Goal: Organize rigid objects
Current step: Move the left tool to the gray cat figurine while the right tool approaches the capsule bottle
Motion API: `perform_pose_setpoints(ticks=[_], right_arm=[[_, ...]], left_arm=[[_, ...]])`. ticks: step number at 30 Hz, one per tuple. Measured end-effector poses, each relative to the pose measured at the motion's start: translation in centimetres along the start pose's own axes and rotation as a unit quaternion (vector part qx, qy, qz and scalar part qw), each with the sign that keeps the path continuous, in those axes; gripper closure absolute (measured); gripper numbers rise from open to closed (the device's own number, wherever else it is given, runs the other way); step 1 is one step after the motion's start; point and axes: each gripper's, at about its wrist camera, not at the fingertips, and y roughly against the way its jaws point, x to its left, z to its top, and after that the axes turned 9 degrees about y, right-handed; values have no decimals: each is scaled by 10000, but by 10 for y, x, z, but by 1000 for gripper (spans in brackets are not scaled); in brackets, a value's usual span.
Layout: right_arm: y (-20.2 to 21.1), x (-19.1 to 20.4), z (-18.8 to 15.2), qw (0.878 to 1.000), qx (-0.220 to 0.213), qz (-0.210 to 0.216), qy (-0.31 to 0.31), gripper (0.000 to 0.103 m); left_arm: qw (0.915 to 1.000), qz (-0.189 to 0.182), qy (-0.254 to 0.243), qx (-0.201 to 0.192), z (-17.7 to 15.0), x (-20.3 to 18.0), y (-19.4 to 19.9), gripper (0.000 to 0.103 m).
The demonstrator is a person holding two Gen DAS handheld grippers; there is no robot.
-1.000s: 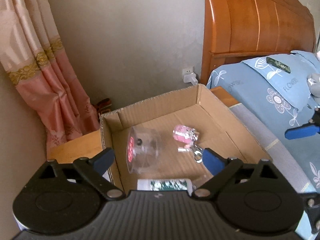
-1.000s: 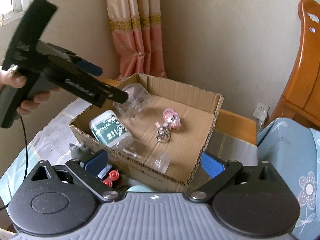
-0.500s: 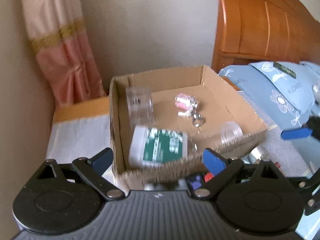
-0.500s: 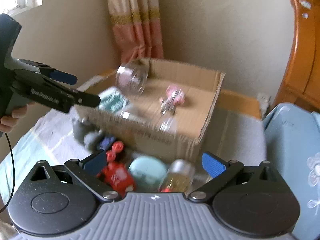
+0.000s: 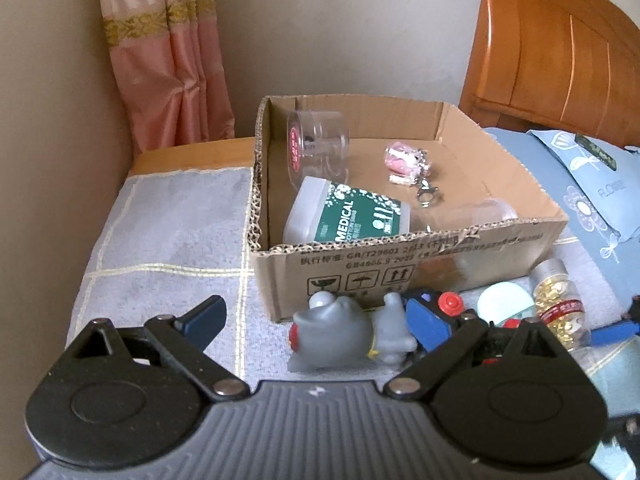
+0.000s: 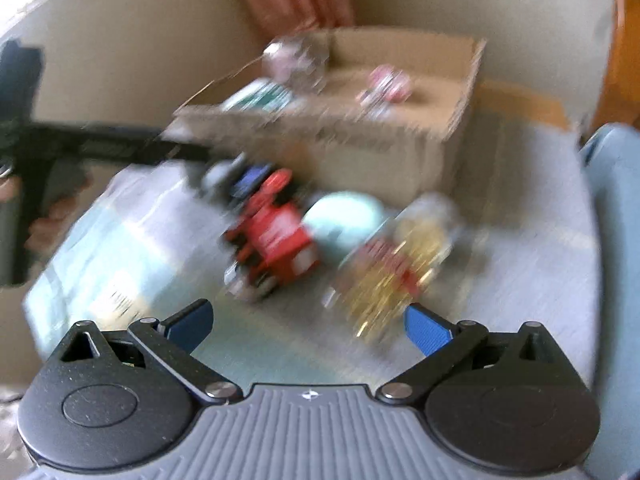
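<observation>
A cardboard box [image 5: 420, 256] stands on the grey cloth and holds a clear jar [image 5: 320, 148], a green-labelled medical tub [image 5: 352, 216], a pink keychain [image 5: 404, 160] and a clear cup [image 5: 480, 212]. In front of the box lie a grey toy figure [image 5: 344, 332], a red toy [image 6: 276, 232], a mint-green round lid [image 6: 344, 220] and a bottle of yellow capsules [image 6: 396, 264]. My left gripper [image 5: 316, 328] is open, just before the grey toy. My right gripper [image 6: 308, 324] is open and empty, close above the capsule bottle. The right wrist view is blurred.
A wooden headboard [image 5: 560, 48] and a blue floral pillow [image 5: 592, 184] are at the right. A pink curtain [image 5: 168, 60] hangs at the back left by the wall. The left gripper's body [image 6: 100, 148] reaches in from the left in the right wrist view.
Both grippers have pulled back and down from the box. The loose items in front of the box have come into view and now lie close before the fingers.
</observation>
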Motion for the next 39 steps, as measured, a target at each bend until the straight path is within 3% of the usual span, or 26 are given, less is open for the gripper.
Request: perform_pose_setpoints(ticks=[4, 9, 17, 25, 28, 35, 39], right_arm=[[7, -7, 6, 9991, -192, -349, 166, 0], [6, -42, 25, 9979, -575, -276, 149, 0], [-16, -66, 43, 9981, -413, 230, 390, 0], [-7, -49, 17, 9987, -121, 453, 218, 0], [-3, -34, 6, 9996, -66, 214, 182, 0], [-7, 0, -5, 9948, -218, -866, 484, 0], [-13, 4, -8, 9912, -181, -1189, 554, 0]], left_arm=[[9999, 16, -147, -34, -3, -5, 1, 7], [9996, -172, -206, 17, -6, -11, 1, 7], [9996, -172, -181, 139, -10, -12, -7, 7], [9995, -132, -194, 214, -12, -12, -18, 7], [9996, -84, -153, 223, -12, -13, -22, 7], [9999, -6, 4, 101, -13, -7, -26, 7], [9998, -36, 108, 160, -15, 0, -23, 6]])
